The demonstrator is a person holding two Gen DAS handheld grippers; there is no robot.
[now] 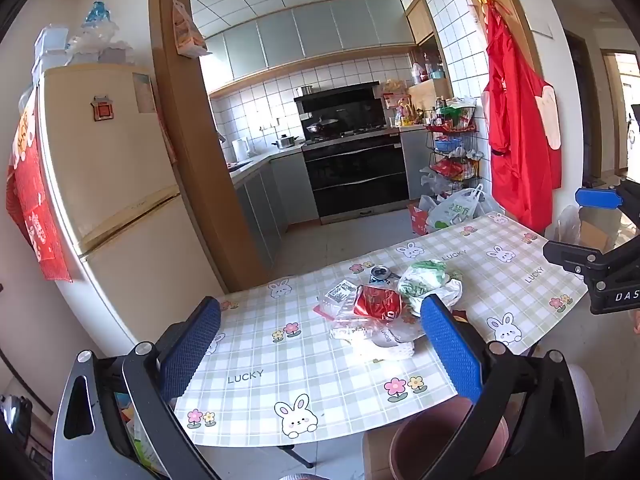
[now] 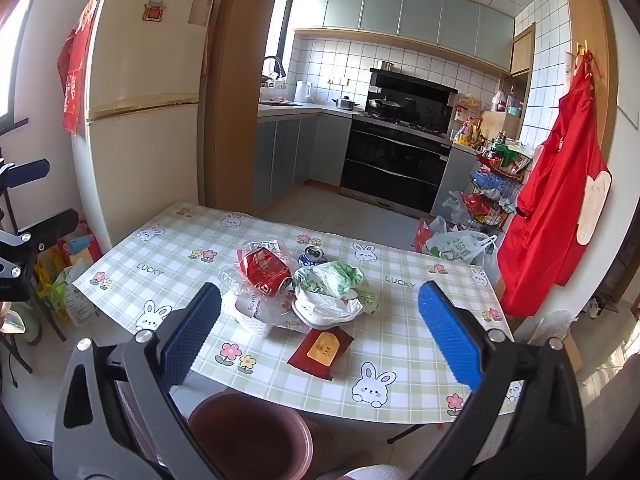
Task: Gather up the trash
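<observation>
While both tools, the left tool [image 1: 320, 344] and the right tool [image 2: 320, 332], stand wide and hold nothing, the trash sits bunched on the worktop [image 2: 400, 344]. There is a squashed red can [image 2: 266, 272], a crumpled green-and-white bag [image 2: 332, 284] and a flat red packet [image 2: 322, 347].

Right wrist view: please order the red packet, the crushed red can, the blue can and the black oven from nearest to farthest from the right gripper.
1. red packet, near table edge, between the fingers.
2. crushed red can, table middle, left.
3. blue can, just behind it.
4. black oven, across the kitchen floor.
</observation>
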